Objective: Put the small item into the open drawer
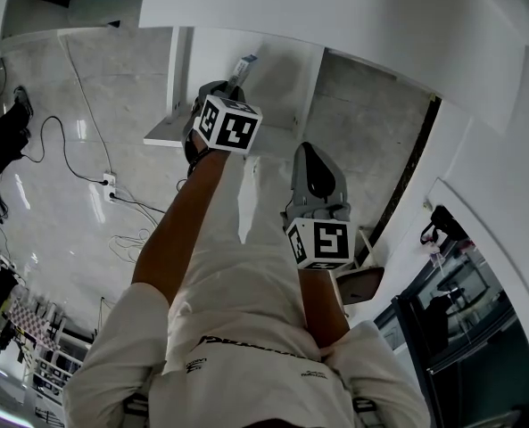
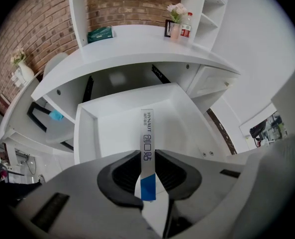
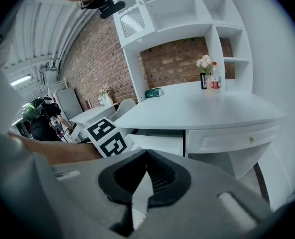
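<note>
The left gripper [image 2: 147, 156] clamps the thin packet [image 2: 147, 133] endwise above the open drawer [image 2: 85, 138], right gripper [image 3: 146, 159] closed empty; releasing high may let the packet tumble past the drawer's front rim.

bright, even light in all my views. the glossy pale grey tiled floor [image 1: 77, 150] throws white glare streaks toward the head view's left edge. soft shadow sits under the curved white desk top [image 2: 137, 44], over the back edge of the open white drawer [image 2: 112, 128]. print on the narrow white and blue paper strip [image 2: 147, 133] reads crisp, while the near grey shell of my left gripper [image 2: 148, 154] looks soft. both gripper views bow straight lines and go black at the corners.
</note>
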`<action>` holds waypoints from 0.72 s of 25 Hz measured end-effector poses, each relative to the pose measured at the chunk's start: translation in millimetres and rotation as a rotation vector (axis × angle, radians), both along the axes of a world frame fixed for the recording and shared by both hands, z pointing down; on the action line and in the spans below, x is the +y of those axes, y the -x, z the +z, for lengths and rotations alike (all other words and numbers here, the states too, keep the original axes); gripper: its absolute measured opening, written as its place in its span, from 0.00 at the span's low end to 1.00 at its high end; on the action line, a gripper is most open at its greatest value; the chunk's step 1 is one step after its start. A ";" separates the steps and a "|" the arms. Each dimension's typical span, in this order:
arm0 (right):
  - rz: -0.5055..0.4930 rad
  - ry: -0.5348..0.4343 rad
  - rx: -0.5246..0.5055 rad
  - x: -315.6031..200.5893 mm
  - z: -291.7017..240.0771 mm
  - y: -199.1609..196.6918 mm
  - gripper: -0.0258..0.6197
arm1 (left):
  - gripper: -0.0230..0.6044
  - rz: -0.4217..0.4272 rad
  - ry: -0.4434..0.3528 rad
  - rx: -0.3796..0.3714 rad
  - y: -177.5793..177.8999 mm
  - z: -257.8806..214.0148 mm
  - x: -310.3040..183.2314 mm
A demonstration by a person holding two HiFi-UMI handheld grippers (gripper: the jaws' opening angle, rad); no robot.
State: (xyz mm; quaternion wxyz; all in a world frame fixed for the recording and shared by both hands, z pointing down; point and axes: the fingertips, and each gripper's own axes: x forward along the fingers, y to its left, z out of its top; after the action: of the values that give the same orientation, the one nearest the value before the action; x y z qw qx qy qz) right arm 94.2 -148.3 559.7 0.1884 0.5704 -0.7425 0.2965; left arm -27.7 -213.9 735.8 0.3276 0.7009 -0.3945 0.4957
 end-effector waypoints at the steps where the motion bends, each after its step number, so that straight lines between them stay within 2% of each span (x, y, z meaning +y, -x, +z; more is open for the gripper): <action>1: 0.000 0.000 -0.001 -0.6 0.3 0.1 0.04 | 0.17 0.017 0.009 -0.002 -2.5 1.4 0.4; 9: 0.006 0.000 -0.001 -3.6 -1.5 -1.2 0.04 | 0.17 0.087 0.028 -0.040 -6.2 14.0 -6.9; 18: 0.006 0.008 0.001 -3.9 4.3 -3.3 0.04 | 0.17 0.105 0.036 -0.083 -2.8 31.7 -12.5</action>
State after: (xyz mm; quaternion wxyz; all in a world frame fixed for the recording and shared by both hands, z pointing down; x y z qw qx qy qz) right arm 97.4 -152.2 564.0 0.1902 0.5720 -0.7394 0.2999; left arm -24.9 -226.4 767.5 0.2973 0.6933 -0.3616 0.5480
